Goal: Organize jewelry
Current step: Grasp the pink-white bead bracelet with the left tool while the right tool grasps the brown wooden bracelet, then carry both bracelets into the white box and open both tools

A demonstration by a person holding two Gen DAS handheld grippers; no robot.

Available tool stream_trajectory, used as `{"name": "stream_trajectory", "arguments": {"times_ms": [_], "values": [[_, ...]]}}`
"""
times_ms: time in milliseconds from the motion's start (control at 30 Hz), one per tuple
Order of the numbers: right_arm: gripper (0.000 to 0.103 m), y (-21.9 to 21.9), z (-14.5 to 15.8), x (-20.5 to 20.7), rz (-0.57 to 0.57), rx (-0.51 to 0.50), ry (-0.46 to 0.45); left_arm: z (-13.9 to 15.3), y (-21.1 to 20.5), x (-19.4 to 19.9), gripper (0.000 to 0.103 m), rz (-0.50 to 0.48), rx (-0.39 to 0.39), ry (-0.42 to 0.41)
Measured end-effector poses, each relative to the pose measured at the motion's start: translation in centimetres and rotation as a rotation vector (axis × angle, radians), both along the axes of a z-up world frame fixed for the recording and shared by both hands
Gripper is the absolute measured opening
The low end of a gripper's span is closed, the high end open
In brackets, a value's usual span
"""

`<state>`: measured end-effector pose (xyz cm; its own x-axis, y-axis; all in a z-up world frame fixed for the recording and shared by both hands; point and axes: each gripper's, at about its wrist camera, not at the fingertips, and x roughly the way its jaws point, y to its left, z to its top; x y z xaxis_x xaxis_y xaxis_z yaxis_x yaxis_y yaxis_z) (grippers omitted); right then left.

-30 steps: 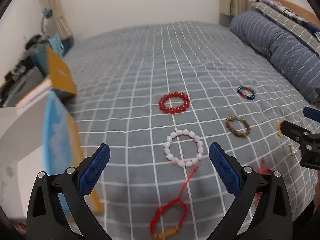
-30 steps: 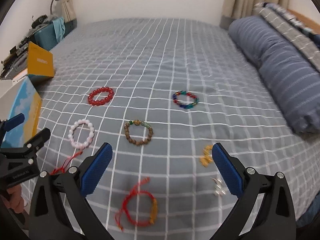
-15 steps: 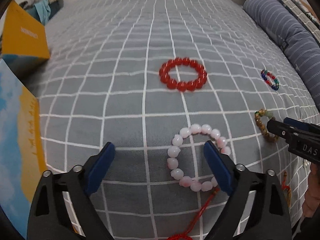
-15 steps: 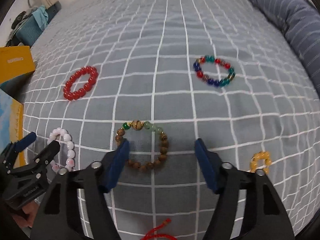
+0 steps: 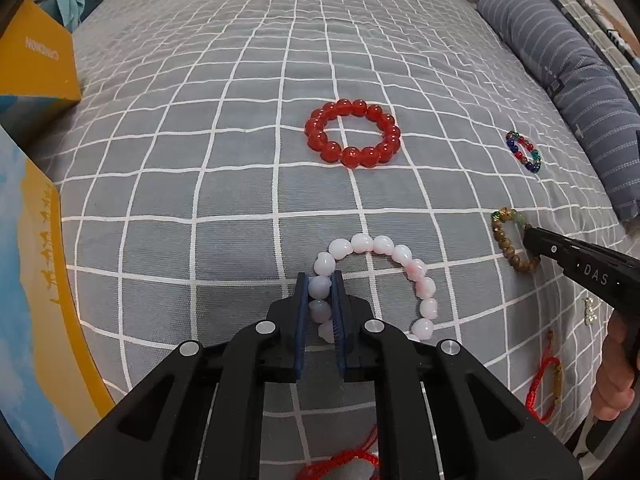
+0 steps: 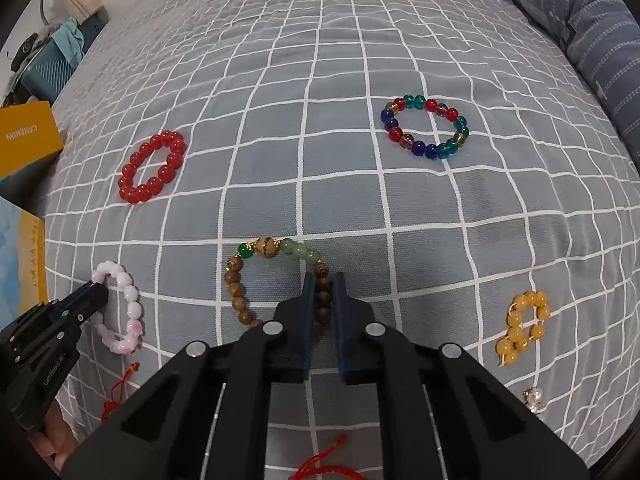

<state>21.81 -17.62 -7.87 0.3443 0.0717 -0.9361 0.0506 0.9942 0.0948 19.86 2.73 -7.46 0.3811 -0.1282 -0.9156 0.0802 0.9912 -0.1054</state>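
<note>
My left gripper (image 5: 320, 280) is shut on the left side of a pale pink bead bracelet (image 5: 394, 254) that lies on the grey checked bedspread (image 5: 224, 184). My right gripper (image 6: 323, 280) is shut on the right side of a brown wooden bead bracelet (image 6: 236, 292) with green beads. A red bead bracelet (image 5: 352, 133) lies farther out, and a multicoloured bead bracelet (image 6: 425, 126) lies to the right. In the right wrist view the pink bracelet (image 6: 130, 308) and the left gripper (image 6: 96, 294) show at the left.
Yellow bead earrings (image 6: 522, 326) and a small pearl piece (image 6: 534, 398) lie at the right. Red string bracelets (image 5: 546, 386) lie near the bed's front edge. A yellow box (image 5: 36, 60) and a blue-and-yellow box (image 5: 32, 280) stand at the left. A striped pillow (image 5: 568, 80) lies at the right.
Both grippers have dropped to the bedspread and shut, the left on the pink bracelet and the right on the brown bracelet.
</note>
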Motion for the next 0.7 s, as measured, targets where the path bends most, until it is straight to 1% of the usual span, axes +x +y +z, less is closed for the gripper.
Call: {"name": "stream_trajectory", "arguments": {"times_ms": [100,233,500,633,700], "values": [[0.008,0.2,0.5,-0.4,0.003,-0.017,-0.017,0.5,-0.1,-0.1,0.010,-0.003,-0.001,-0.007],[0.008,0.2,1.6,-0.7,0.009,-0.013,-0.040,1.5,-0.3,-0.5,0.010,-0.013,0.009,-0.028],[0.008,0.3,4.3,-1.8,0.018,-0.006,-0.094,4.6,-1.0,-1.2,0.010,-0.037,0.003,-0.082],[0.008,0.3,5.2,-2.0,0.022,-0.003,-0.113,6.1,-1.0,-1.5,0.010,-0.046,-0.005,-0.101],[0.008,0.5,5.7,-1.9,0.022,-0.005,-0.121,6.7,-1.0,-1.6,0.010,-0.050,0.004,-0.114]]}}
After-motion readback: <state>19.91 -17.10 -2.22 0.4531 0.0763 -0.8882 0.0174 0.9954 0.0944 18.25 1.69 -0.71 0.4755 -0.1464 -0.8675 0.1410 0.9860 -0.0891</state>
